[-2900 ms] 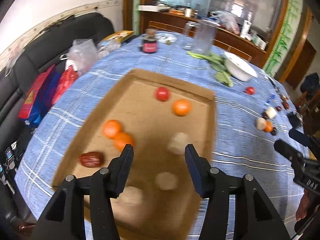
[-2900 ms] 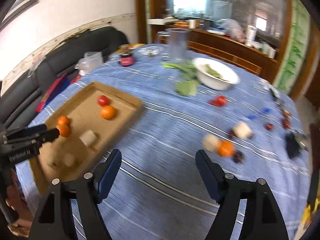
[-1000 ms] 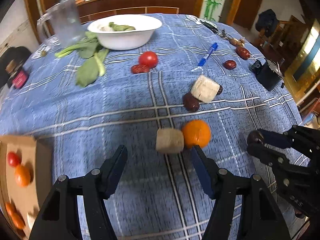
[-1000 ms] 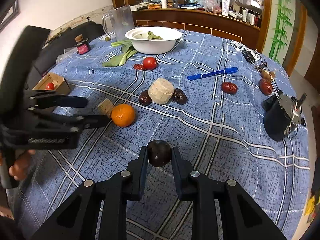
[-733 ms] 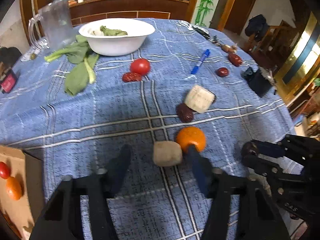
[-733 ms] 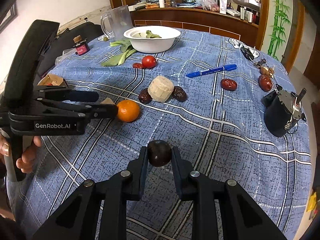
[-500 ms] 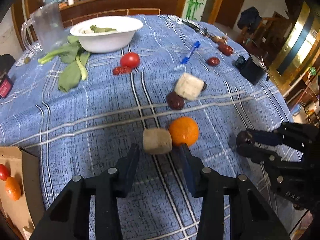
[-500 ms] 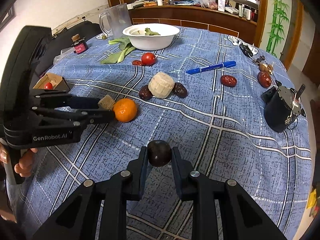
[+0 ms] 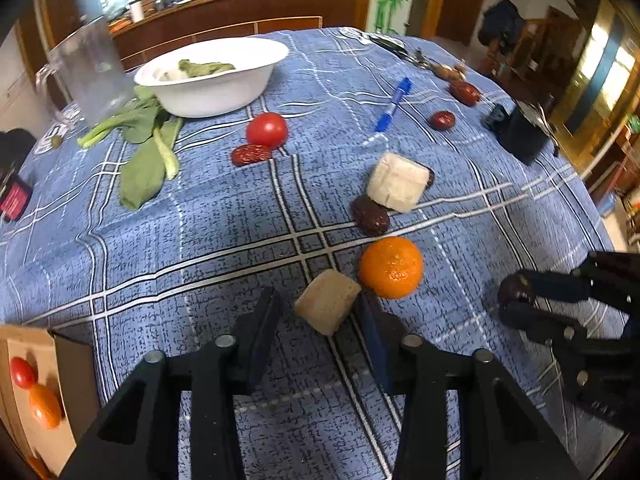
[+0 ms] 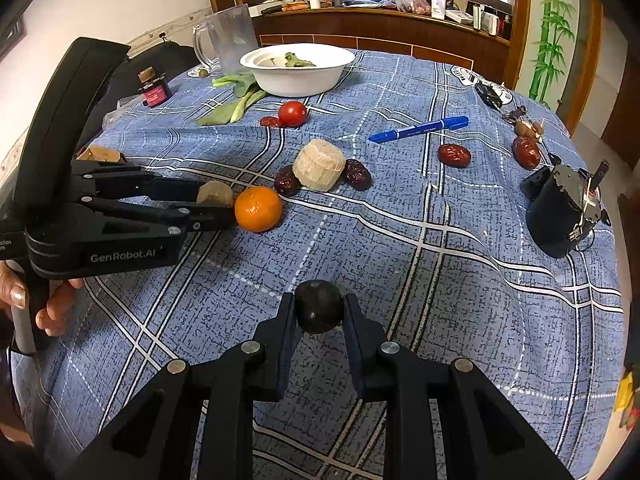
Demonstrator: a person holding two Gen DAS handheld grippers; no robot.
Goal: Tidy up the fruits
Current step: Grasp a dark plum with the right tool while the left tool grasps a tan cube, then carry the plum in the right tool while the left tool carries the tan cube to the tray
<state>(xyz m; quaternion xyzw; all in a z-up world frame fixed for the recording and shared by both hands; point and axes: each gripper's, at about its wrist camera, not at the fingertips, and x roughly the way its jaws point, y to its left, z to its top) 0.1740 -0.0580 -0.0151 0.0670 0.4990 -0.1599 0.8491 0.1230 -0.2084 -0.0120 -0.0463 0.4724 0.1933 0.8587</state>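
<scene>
Your right tool (image 10: 319, 312) grips a dark fruit (image 10: 319, 306); your left tool (image 9: 320, 312) brackets the tan chunk (image 9: 328, 306), not yet clamped. Box (image 9: 60, 376) holds few; orange (image 9: 391, 267), tomato (image 9: 267, 129), dates remain on the tabletop (image 9: 224, 216).

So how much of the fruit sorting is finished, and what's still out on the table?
Done: a tomato and an orange lie in the cardboard box. In hand: the right gripper is shut on a dark fruit; the left gripper has its jaws around a beige chunk, not yet closed. Left: a loose orange, a tomato, a bigger chunk and several dates.
</scene>
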